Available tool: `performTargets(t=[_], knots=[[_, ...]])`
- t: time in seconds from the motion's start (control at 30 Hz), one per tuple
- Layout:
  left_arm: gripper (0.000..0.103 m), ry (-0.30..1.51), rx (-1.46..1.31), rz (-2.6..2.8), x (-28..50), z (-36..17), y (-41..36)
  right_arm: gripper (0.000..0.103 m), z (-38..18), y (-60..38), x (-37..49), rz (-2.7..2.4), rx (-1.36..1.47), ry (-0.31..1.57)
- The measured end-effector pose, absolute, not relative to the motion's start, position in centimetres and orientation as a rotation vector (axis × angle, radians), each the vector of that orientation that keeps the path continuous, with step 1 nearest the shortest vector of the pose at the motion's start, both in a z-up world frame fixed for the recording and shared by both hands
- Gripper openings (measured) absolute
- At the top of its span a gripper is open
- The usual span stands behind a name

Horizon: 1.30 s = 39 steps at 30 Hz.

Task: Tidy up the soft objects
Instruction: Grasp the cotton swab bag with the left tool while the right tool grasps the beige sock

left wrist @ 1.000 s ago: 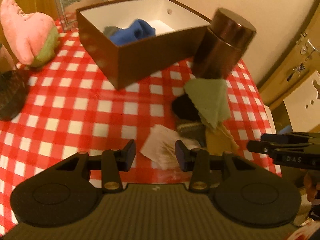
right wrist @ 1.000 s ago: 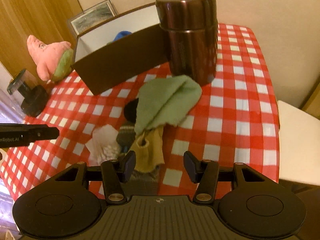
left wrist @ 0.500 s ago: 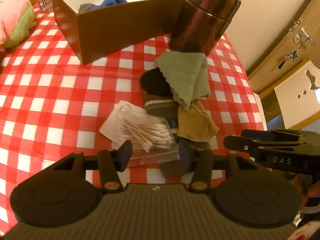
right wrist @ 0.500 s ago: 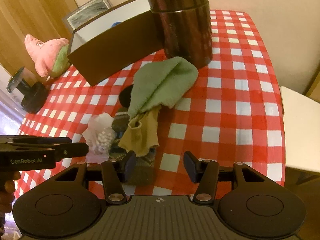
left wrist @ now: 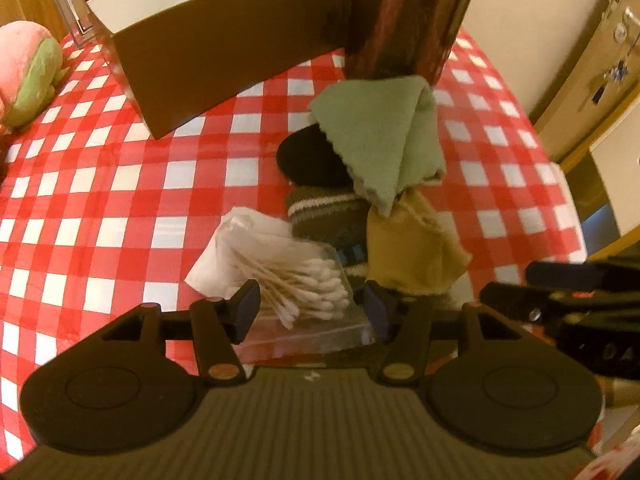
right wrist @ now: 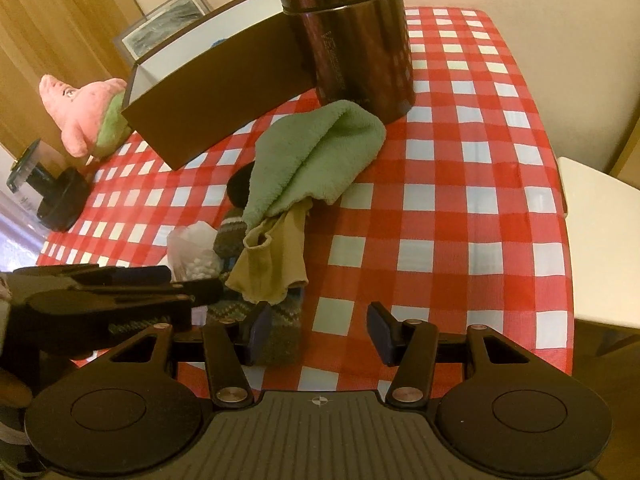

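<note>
Green cloth (right wrist: 316, 156) draped over tan cloth (right wrist: 272, 260), striped knit sock (left wrist: 324, 216) beneath (crumpled pile)

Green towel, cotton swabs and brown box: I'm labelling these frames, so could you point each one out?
Green towel (right wrist: 316, 152), right wrist view, middle of its folded top.
Cotton swabs (left wrist: 308, 288), left wrist view, the white tips inside the clear bag.
Brown box (left wrist: 236, 52), left wrist view, its dark front wall.

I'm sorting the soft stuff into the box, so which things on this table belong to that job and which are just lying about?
Part of the job:
green cloth
tan cloth
striped knit sock
black soft item
pink plush toy
brown box

Just lying about:
bag of cotton swabs
dark metal canister
picture frame
</note>
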State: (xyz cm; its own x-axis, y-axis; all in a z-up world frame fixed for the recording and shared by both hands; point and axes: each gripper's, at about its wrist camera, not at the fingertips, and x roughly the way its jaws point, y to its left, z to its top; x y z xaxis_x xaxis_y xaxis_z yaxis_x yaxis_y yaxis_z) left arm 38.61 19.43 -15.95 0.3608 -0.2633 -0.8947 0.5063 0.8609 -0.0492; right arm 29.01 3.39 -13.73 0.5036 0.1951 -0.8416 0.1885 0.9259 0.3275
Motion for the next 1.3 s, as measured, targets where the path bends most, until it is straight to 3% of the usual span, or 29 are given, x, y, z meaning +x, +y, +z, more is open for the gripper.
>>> performTargets(t=[0.43,0.63,0.93,1.1,1.3], knots=[[0.055,1.102,0.353,-0.425,37.8,-17.0,25.9,0.053,-14.2,4.0,29.5,0.028,0.411,1.060],[0.070,1.094,0.161,-0.511,38.8,-14.2,27.2,0.053,-13.7,4.7,30.1,0.061,0.398,1.024],[0.070,1.129,0.138,-0.433,42.3,-16.7,25.2,0.053,-13.6,6.1,32.1,0.100,0.347,0.999],[0.061,1.154,0.155,-0.400,42.9,-18.1,25.4,0.055,-14.1,6.5,33.1,0.099,0.334,0.998],[0.033,1.127,0.176,-0.440,42.7,-18.1,26.7,0.058,-14.9,6.8,34.0,0.093,0.331,1.007]])
